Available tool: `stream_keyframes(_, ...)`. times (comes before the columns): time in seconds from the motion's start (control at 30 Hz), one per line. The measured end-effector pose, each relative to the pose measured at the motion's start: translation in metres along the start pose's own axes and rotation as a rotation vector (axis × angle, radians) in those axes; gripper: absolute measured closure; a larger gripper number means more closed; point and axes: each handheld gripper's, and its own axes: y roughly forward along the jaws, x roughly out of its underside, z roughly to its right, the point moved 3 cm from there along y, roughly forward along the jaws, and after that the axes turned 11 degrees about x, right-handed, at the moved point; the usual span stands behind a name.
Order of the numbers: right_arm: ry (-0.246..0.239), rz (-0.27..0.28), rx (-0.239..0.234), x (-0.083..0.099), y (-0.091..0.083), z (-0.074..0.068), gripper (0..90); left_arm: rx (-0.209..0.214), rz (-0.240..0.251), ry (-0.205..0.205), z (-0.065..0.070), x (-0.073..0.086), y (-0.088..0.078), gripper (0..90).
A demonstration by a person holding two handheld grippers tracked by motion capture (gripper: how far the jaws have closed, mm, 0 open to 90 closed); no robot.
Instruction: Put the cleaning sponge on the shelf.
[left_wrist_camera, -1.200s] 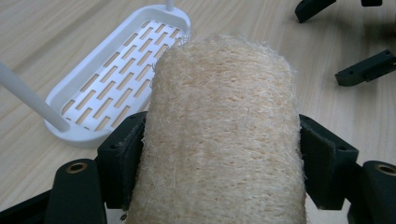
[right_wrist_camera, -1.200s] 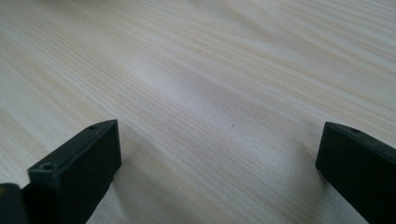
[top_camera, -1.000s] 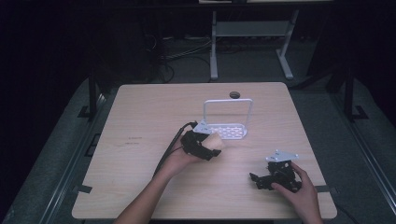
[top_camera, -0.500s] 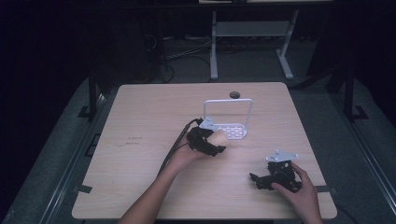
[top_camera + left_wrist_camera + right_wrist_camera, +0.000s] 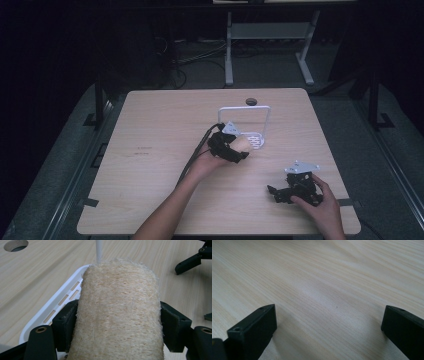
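1. Centrally, a pale fibrous loofah sponge sits clamped between the two black jaws of the left gripper, whose pads press into its sides; in the left gripper view its far end reaches over the rim of a white slotted rack.
2. Seen from the high view, the sponge is held just above the table, near its middle, right at the near edge of the rack, whose thin white frame stands upright behind it.
3. A person's left hand grips the gripper, and a black cable trails back from it along the forearm.
4. Beyond the rack, a small dark round hole sits near the table's far edge.
5. Well apart, toward the near right corner, the right gripper lies low on the wood in the person's right hand; its jaws stand spread wide with bare tabletop between them, as the right gripper view shows.
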Motion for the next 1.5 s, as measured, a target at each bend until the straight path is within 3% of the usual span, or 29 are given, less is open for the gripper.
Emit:
stream_keyframes(0.37, 0.0, 0.0, 0.0, 0.0, 0.0, 0.0, 0.0, -0.025, 0.002, -0.008, -0.008, -0.011, 0.015, 26.0)
stream_keyframes(0.5, 0.001, 0.0, -0.001, 0.0, 0.0, 0.0, 0.0, -0.032, -0.004, -0.034, -0.013, -0.013, 0.021, 26.0)
stream_keyframes(0.9, -0.003, 0.001, 0.002, 0.0, 0.0, 0.0, 0.0, -0.053, -0.001, -0.058, -0.022, -0.021, 0.042, 26.0)
stream_keyframes(1.5, -0.004, 0.003, 0.002, 0.0, 0.0, 0.0, 0.0, -0.087, -0.058, -0.059, -0.033, -0.021, 0.058, 25.9)
